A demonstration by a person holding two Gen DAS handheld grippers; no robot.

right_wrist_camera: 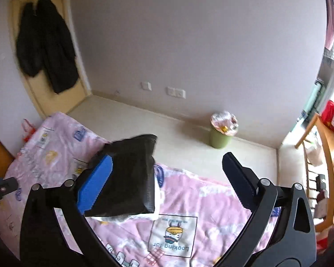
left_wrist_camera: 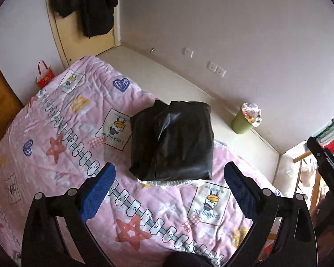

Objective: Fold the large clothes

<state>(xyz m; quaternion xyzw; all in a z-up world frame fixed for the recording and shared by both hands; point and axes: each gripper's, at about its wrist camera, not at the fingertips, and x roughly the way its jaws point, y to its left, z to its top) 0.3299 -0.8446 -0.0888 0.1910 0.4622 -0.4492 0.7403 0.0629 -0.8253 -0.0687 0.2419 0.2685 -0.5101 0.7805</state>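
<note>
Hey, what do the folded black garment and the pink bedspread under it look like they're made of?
Folded black garment: probably faux leather or a coated fabric; it has a soft sheen and smooth, stiff creases. Pink bedspread: looks like matte printed cotton or a similar woven cloth, lightly quilted, judging by its fine puckered wrinkles and cartoon prints. Neither is certain from looks alone.

Both wrist cameras look steeply down from above, sharing the pink bedspread (left_wrist_camera: 55,115) and green bin (right_wrist_camera: 219,139).
</note>
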